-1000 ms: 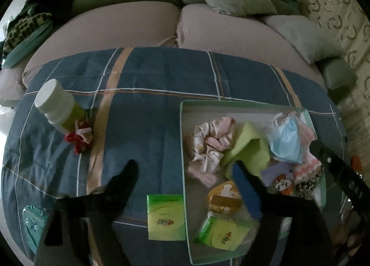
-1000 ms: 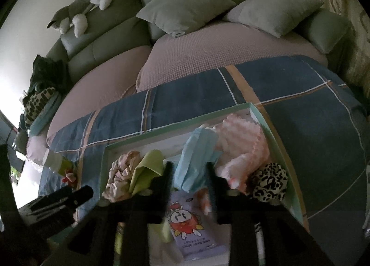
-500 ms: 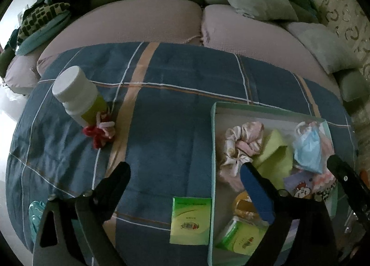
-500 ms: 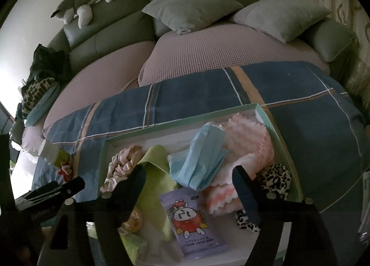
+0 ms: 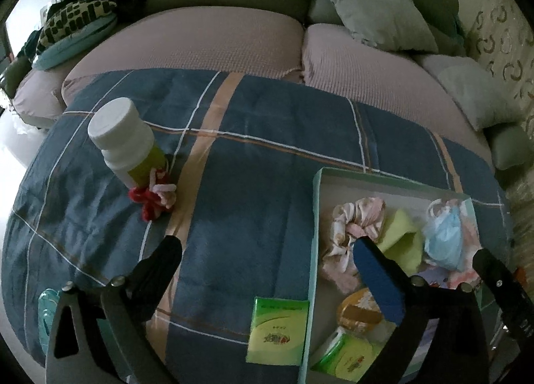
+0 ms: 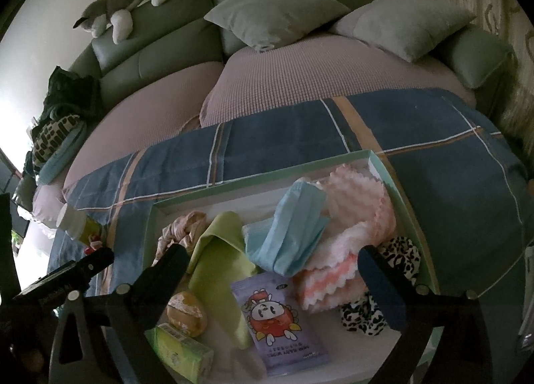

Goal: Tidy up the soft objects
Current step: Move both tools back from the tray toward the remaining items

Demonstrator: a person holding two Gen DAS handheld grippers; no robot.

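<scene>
A green-rimmed box [image 6: 267,173] on the blue plaid blanket holds a blue face mask [image 6: 293,223], a pink wavy cloth [image 6: 353,213], a green cloth [image 6: 220,243], a pink scrunchie [image 5: 353,220] and a leopard scrunchie [image 6: 400,250]. My right gripper [image 6: 272,255] hangs over the box, its jaws opening wide; the mask lies loose below them, untouched. My left gripper [image 5: 267,250] straddles the box's left rim [image 5: 315,217], jaws opening, nothing between them. A green tissue pack [image 5: 277,330] lies on the blanket beside the box. A red-and-pink hair tie [image 5: 153,197] lies further left.
A white-capped bottle [image 5: 123,140] stands by the hair tie. A purple wipes pack [image 6: 277,314], a round orange packet [image 6: 187,314] and a second green pack [image 6: 183,350] lie in the box's near end. Sofa cushions [image 6: 273,6] and a plush dog [image 6: 123,6] sit behind.
My right gripper's jaws spread wide and let go of the blue mask, which now lies in the box. My left gripper shifted a little leftward and its jaws widened.
</scene>
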